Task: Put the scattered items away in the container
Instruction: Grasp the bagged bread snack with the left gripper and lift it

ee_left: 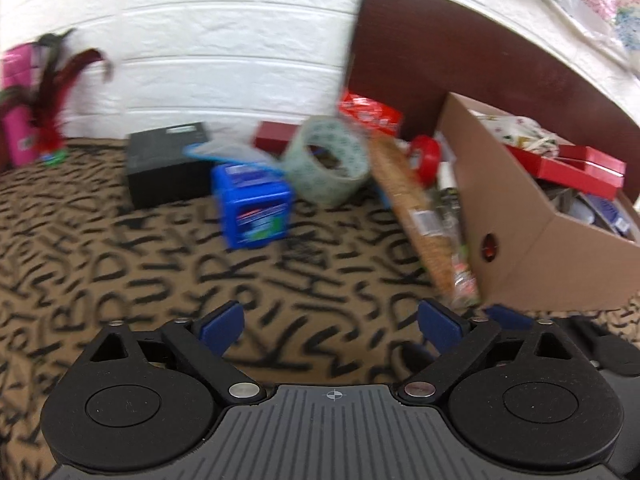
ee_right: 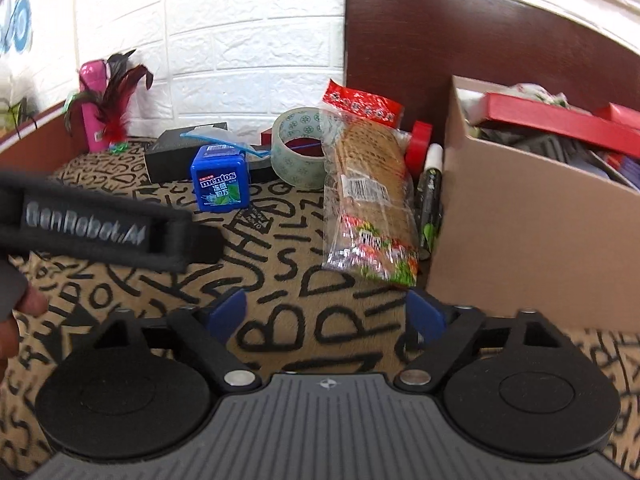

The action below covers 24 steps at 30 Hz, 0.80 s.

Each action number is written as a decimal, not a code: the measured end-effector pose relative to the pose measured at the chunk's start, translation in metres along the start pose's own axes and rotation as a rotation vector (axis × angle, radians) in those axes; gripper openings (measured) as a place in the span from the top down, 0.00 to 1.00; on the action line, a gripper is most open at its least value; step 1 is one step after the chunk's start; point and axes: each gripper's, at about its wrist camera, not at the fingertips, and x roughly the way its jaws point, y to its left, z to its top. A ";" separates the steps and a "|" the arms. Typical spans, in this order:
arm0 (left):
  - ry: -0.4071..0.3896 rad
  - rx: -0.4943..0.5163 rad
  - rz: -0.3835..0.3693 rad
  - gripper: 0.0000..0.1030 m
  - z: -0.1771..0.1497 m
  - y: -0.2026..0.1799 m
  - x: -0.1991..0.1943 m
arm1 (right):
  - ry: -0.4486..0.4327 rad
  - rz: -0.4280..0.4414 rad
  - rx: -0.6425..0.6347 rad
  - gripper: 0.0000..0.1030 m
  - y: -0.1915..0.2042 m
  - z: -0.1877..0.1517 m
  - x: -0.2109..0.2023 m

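Observation:
Scattered on the letter-patterned cloth [ee_left: 120, 280] lie a blue Mentos box [ee_left: 254, 208] [ee_right: 221, 184], a clear tape roll [ee_left: 328, 160] [ee_right: 300, 148], a long cracker packet [ee_left: 424, 216] [ee_right: 370, 196], a red tape roll [ee_left: 426, 156] [ee_right: 420, 144] and a marker [ee_right: 430, 192]. The cardboard box [ee_left: 520, 240] [ee_right: 520, 232] on the right holds several items. My left gripper [ee_left: 330, 320] is open over bare cloth, short of the Mentos box. My right gripper [ee_right: 326, 310] is open just before the packet's near end, with nothing between its fingers.
A black box [ee_left: 168, 164] [ee_right: 180, 152] and a small red box [ee_left: 274, 136] sit by the white brick wall. A pink bottle with feathers [ee_left: 20, 120] [ee_right: 94, 112] stands at the far left. A dark brown board [ee_left: 440, 60] rises behind the cardboard box.

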 end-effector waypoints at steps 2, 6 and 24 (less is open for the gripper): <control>0.012 0.011 -0.034 0.15 0.008 -0.006 0.013 | -0.011 0.000 -0.020 0.30 -0.002 0.001 0.008; 0.050 -0.009 -0.111 0.19 0.019 -0.013 0.036 | -0.052 -0.018 -0.051 0.34 -0.005 0.003 0.020; 0.113 0.026 -0.265 0.85 0.018 -0.033 0.065 | -0.064 -0.054 -0.120 0.71 -0.005 -0.001 0.025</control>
